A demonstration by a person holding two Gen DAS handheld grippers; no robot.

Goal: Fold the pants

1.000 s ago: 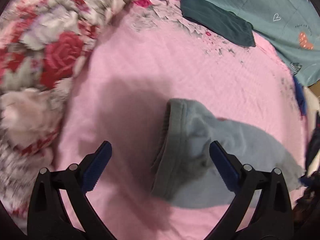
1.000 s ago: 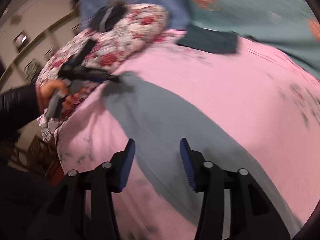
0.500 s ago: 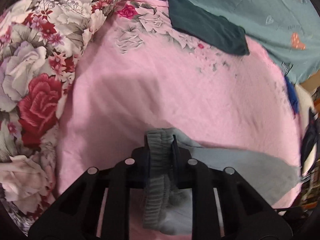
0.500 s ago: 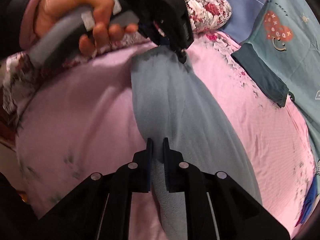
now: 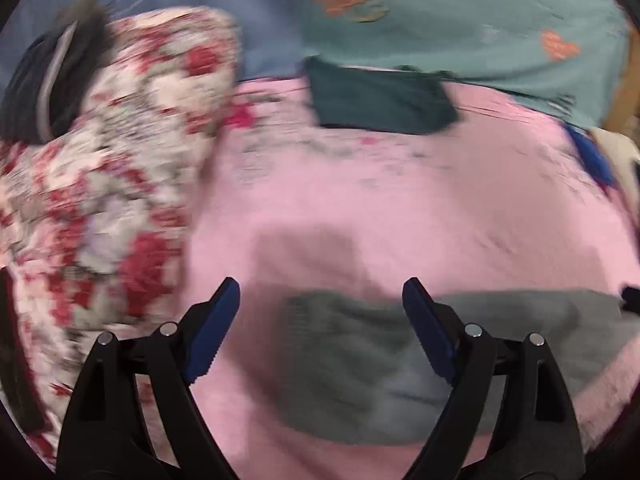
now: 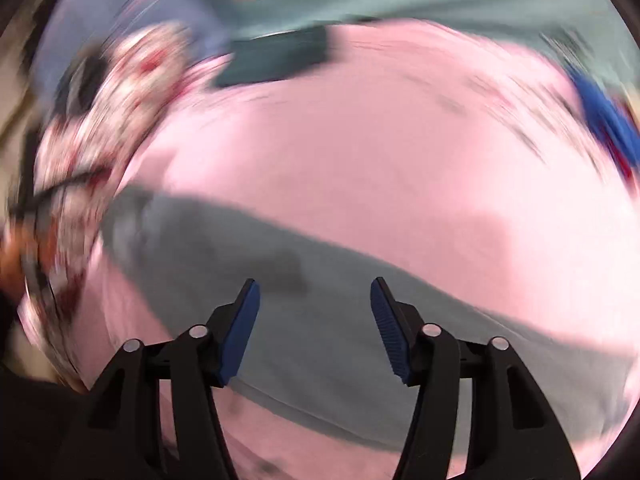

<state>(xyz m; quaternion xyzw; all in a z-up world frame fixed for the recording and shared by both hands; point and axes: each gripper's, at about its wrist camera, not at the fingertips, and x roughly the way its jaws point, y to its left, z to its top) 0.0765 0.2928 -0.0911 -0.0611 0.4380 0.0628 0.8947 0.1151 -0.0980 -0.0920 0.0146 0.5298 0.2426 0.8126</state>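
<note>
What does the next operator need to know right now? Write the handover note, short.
Left gripper: jaws opening, nothing pinched; it hangs over the waistband end of the grey pants.
Right gripper: jaws opening, nothing pinched; it hangs over the leg part of the pants.
Pants: lying loose in a long strip across the pink bedspread, beside the floral quilt. A dark green folded garment sits at the far edge.
Done: pants appear narrowed lengthwise, laid out.
Left: the crosswise folds. Both views are blurred, so check the edges before gripping again.
</note>
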